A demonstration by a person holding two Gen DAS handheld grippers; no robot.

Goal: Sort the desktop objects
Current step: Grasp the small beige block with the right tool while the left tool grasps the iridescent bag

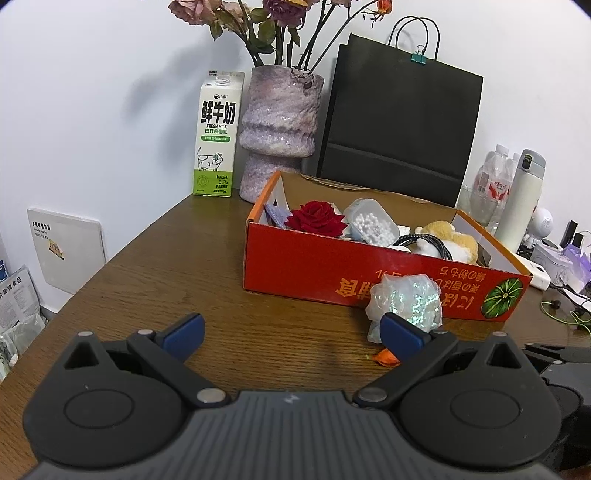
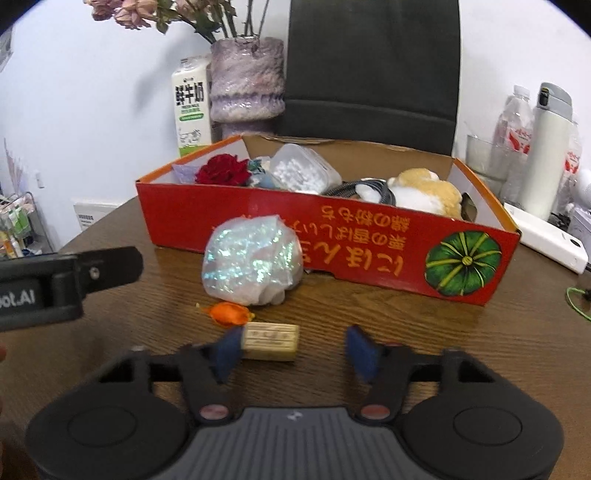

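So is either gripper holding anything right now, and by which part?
Nothing is held. The left gripper is open over bare table. The right gripper is open; only one pad touches the wooden block.

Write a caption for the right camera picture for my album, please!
Right gripper open around a wooden block, near a shiny bag and red box.

I get even, fairly bright indoor light from above. The flowers [image 1: 266, 22] throw soft grey shadows on the white wall [image 1: 92, 92]. The iridescent wrap [image 2: 253, 260] glints, and the vase [image 1: 280, 122] shows small highlights. My left wrist view is sharp; the right is soft and slightly smeared. Both bend hard at the edges, with dark corners.
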